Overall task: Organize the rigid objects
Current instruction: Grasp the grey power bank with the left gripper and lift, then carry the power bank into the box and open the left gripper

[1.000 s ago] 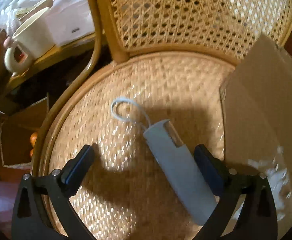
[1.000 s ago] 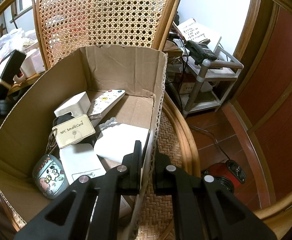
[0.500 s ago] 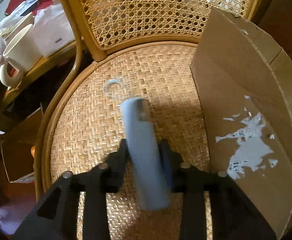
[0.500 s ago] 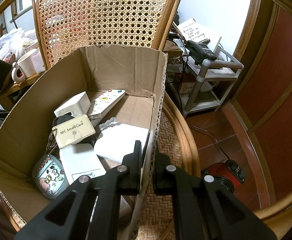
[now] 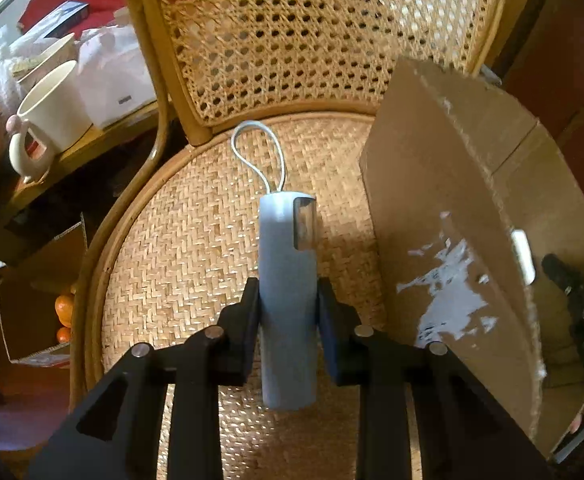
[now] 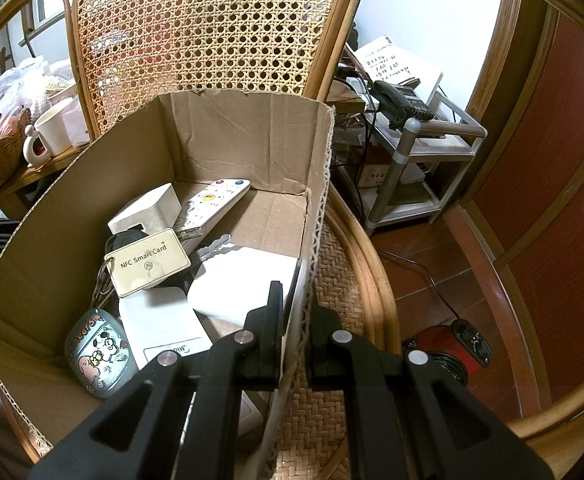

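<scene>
A grey-blue cylindrical case (image 5: 287, 280) with a white cord loop (image 5: 257, 152) and a metal window near its top is clamped in my left gripper (image 5: 287, 300), lifted above the woven chair seat (image 5: 171, 264). The cardboard box (image 5: 444, 208) stands to its right on the seat. My right gripper (image 6: 296, 320) is shut on the box's right wall (image 6: 314, 240). Inside the box lie a white remote (image 6: 211, 208), an NFC Smart Card tag (image 6: 147, 262), a cartoon-printed case (image 6: 97, 354) and several white boxes (image 6: 243, 280).
A cream mug (image 5: 51, 116) and white bags sit on a side table left of the rattan chair back (image 5: 312, 32). An open carton with oranges (image 5: 63, 312) is on the floor at left. A shelf with a telephone (image 6: 402, 106) stands right of the chair.
My left gripper went from open around the case lying on the seat to shut on it, then lifted it; the case now points straight ahead. The right gripper and box stayed still.
</scene>
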The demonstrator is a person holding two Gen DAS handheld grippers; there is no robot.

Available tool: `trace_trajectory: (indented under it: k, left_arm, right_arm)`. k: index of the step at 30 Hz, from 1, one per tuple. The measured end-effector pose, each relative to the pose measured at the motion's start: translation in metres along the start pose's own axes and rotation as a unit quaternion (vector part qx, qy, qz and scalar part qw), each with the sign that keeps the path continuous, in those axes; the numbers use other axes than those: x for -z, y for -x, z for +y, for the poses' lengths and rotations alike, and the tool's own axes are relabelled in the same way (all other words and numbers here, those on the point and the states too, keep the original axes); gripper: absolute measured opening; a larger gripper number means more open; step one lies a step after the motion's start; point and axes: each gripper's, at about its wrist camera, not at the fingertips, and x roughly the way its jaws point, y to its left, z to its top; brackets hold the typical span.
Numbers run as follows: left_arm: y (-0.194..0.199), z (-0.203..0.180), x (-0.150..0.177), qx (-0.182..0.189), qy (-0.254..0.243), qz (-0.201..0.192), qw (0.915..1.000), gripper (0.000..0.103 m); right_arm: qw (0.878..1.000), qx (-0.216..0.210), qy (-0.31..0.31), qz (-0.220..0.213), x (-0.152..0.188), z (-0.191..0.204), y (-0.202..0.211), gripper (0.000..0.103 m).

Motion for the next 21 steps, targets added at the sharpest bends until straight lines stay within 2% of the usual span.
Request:
trace_trajectory:
  k: [6, 10, 15, 21]
  left_arm:
    - [0.017, -0.007, -0.013, 0.003, -0.009, -0.036, 0.9993, 0.026]
    - [0.033, -0.006, -0.023, 0.013, 0.008, -0.062, 0.998, 0.026]
    - [0.073, -0.011, -0.032, 0.017, 0.023, -0.125, 0.9918, 0.026]
    - [0.115, -0.03, -0.035, 0.061, 0.011, -0.174, 0.9828, 0.026]
  right_arm:
    - [1.0, 0.0, 0.0, 0.0, 0.0, 0.0, 0.0, 0.01]
    - [1.0, 0.0, 0.0, 0.0, 0.0, 0.0, 0.0, 0.01]
    - [1.0, 0.0, 0.0, 0.0, 0.0, 0.0, 0.0, 0.01]
    - [1.0, 0.0, 0.0, 0.0, 0.0, 0.0, 0.0, 0.01]
